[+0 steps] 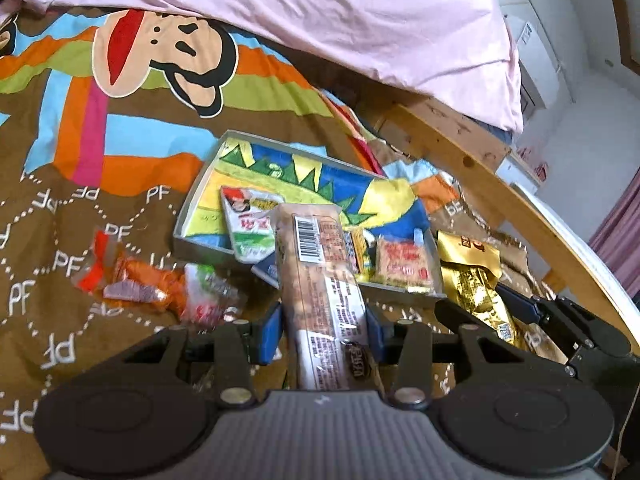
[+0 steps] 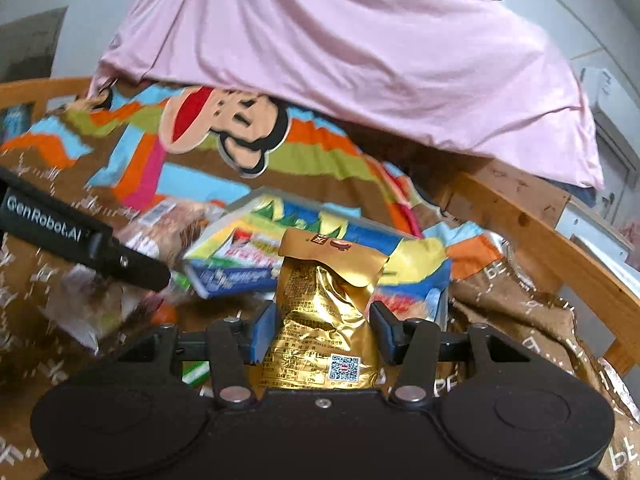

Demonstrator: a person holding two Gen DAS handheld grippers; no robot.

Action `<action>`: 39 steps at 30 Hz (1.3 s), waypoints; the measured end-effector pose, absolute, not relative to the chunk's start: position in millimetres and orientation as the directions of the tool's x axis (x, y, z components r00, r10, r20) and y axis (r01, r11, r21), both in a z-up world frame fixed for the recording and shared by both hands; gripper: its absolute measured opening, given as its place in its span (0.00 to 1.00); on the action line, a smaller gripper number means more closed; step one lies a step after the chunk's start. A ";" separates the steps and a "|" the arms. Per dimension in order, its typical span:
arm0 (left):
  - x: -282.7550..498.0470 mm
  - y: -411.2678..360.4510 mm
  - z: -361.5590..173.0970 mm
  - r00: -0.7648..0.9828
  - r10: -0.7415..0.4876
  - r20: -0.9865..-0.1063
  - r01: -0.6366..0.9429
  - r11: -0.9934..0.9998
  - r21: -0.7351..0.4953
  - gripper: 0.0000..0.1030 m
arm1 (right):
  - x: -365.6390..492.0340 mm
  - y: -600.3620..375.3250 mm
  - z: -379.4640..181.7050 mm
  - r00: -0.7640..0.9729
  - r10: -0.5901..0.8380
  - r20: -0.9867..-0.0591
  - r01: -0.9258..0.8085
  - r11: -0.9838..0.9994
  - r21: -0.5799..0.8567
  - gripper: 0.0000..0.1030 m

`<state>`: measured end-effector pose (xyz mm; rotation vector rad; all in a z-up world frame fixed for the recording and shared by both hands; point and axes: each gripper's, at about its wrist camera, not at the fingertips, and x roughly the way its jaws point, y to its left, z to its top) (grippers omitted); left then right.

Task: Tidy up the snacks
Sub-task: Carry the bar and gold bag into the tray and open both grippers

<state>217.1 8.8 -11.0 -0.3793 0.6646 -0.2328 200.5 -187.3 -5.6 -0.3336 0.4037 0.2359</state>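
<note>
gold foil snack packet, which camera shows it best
Right wrist view: the gold foil packet fills the centre, gripped between the right tongs, QR code readable. Left wrist view catches it only at the right edge, partly hidden by tong parts.

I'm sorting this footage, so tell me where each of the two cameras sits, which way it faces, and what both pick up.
Left wrist: rides on the left gripper, facing along its fingers, down across the bed at the shallow box; its pads clamp the long barcoded snack.
Right wrist: rides on the right gripper, facing the same way; its pads clamp the gold foil packet, with the other gripper's black finger at left.
Shared: box, cartoon bedspread, pink sheet, wooden bed rail.
</note>
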 end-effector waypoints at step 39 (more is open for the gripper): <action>410.7 1.9 -66.2 0.746 -0.259 -0.613 -0.015 0.915 -0.403 0.46 | 371.5 -190.3 -92.6 0.890 0.136 -0.435 -0.175 0.983 -0.050 0.52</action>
